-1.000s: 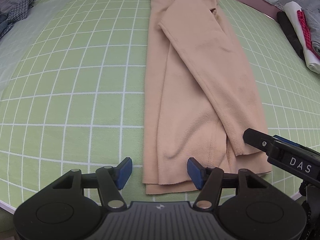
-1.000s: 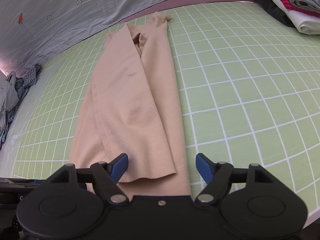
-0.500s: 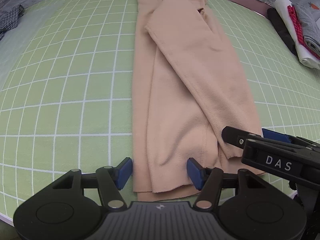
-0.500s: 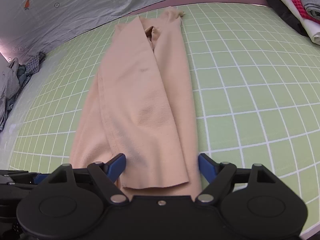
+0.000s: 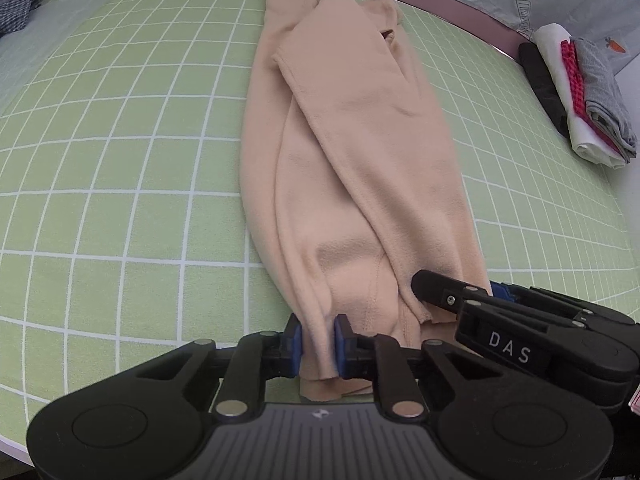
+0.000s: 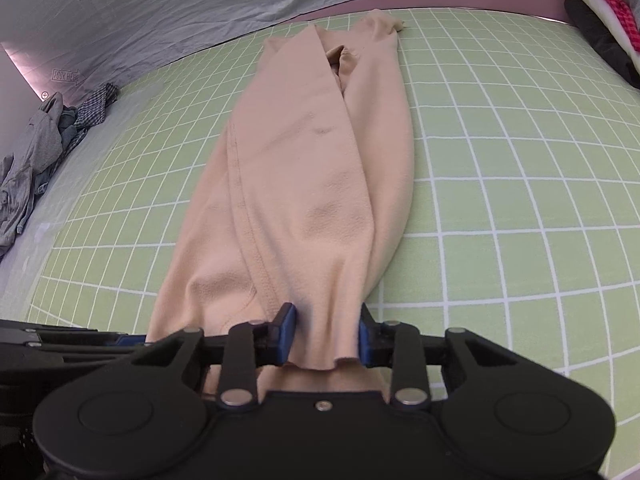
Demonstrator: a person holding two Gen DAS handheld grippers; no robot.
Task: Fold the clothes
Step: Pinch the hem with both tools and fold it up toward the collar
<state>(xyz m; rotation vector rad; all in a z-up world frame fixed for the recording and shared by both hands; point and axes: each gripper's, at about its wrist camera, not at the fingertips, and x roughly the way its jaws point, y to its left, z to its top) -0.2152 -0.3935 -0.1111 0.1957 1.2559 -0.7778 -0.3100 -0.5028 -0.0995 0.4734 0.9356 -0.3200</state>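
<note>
On the green white-gridded mat (image 5: 120,184) we see a stack of folded clothes (image 5: 576,92) at its right edge and a crumpled grey heap (image 6: 36,160) at its left. Along its middle lies our long folded peach fleece garment (image 5: 360,168), sleeve laid over. Our left gripper (image 5: 318,340) and right gripper (image 6: 325,334) are closing, pinching its bunched near hem.

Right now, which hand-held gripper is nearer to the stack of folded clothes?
Right. The right hand-held gripper grips the garment's hem corner nearer the stack; the left grips the farther corner.

Both wrist views close in, angled steeply down along their fingers, sharing the peach garment (image 5: 360,184) (image 6: 304,184) and green grid mat (image 5: 120,184) (image 6: 520,184), edges probably fisheye-warped
</note>
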